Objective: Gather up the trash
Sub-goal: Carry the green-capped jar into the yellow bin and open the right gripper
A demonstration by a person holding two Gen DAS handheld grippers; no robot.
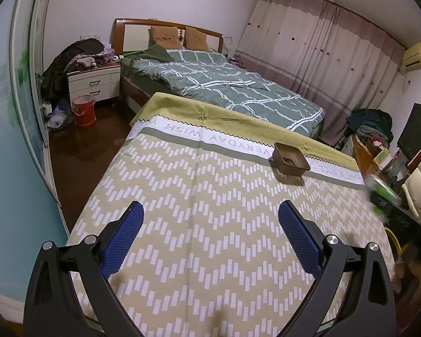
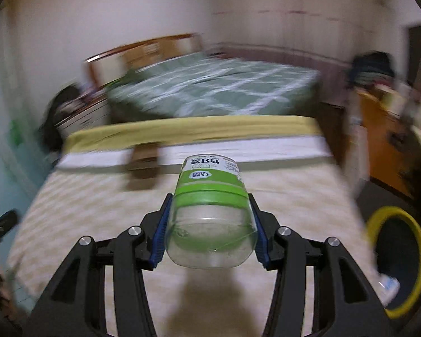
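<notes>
My right gripper (image 2: 210, 205) is shut on a clear plastic bottle with a green and white label (image 2: 209, 193), held lying along the fingers above the table; the view is motion-blurred. The bottle shows blurred in the left wrist view (image 1: 383, 192) at the table's right edge. My left gripper (image 1: 210, 219) is open and empty above the zigzag tablecloth (image 1: 196, 210). A black trash bin with a yellow rim (image 2: 398, 261) stands on the floor right of the table, with a bottle inside.
A small brown woven basket (image 1: 290, 158) sits on the table's far right part. Beyond the table are a bed (image 1: 224, 84), a nightstand (image 1: 94, 82), a red bucket (image 1: 84, 111) and curtains. A chair (image 1: 418, 185) and cluttered desk stand at right.
</notes>
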